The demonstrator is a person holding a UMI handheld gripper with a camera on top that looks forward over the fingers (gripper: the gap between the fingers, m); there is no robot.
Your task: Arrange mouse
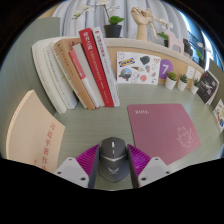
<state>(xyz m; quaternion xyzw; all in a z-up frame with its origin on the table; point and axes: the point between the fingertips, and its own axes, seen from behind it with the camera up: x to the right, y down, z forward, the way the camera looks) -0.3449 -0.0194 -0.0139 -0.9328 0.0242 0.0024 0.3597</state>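
A beige book (35, 130) lies on the worktop (110, 118) at the left. Leaning books (80, 70) stand beyond it. The fingers (112, 172) are closed on the grey mouse (112, 158), gripping its sides. A pink mouse pad (168, 130) lies just right of the mouse.

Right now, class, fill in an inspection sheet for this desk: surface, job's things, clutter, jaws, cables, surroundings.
Surface: pale green desk, partly covered.
Job's things: grey mouse between the jaws, beside the pink mouse mat.
Clutter: white keyboard and red book leaning side by side; beige book lying flat; cards; small potted plants.
Jaws: gripper closed on the mouse, pads at both its sides.
Cables: nothing seen.
Surroundings: curtain behind the desk.
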